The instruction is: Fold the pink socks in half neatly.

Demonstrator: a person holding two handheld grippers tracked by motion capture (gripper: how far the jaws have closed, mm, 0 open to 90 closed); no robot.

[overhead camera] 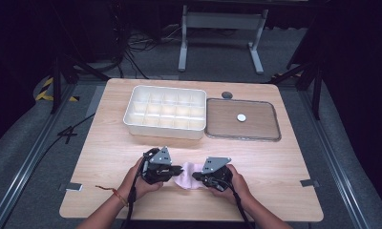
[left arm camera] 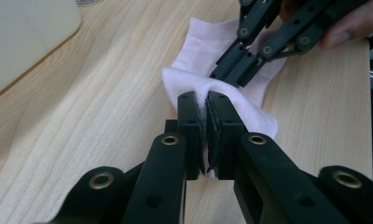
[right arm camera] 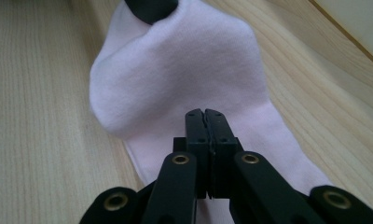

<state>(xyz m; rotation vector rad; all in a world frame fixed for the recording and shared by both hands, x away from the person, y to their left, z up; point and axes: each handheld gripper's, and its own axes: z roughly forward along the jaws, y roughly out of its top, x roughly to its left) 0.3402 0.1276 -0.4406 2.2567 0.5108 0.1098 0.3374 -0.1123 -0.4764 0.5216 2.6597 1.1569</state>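
Two tools on one pale pink sock at the near edge of the table.

We see the wooden table [overhead camera: 108,143] first, carrying a white divided tray [overhead camera: 166,111] at its far middle with a flat clear lid [overhead camera: 243,119] lying just beside it on the right. Nearer us, between the two hands, lies the pink sock [overhead camera: 189,174], its long axis running roughly left to right across the table; we cannot tell which end is the toe. The left tool [left arm camera: 206,100] has its jaws closed on a raised fold of the sock, with fabric showing between them. The right tool [right arm camera: 204,113] has its jaws pressed together over the sock, though we cannot tell whether cloth is caught between them. Each tool is held in a hand.
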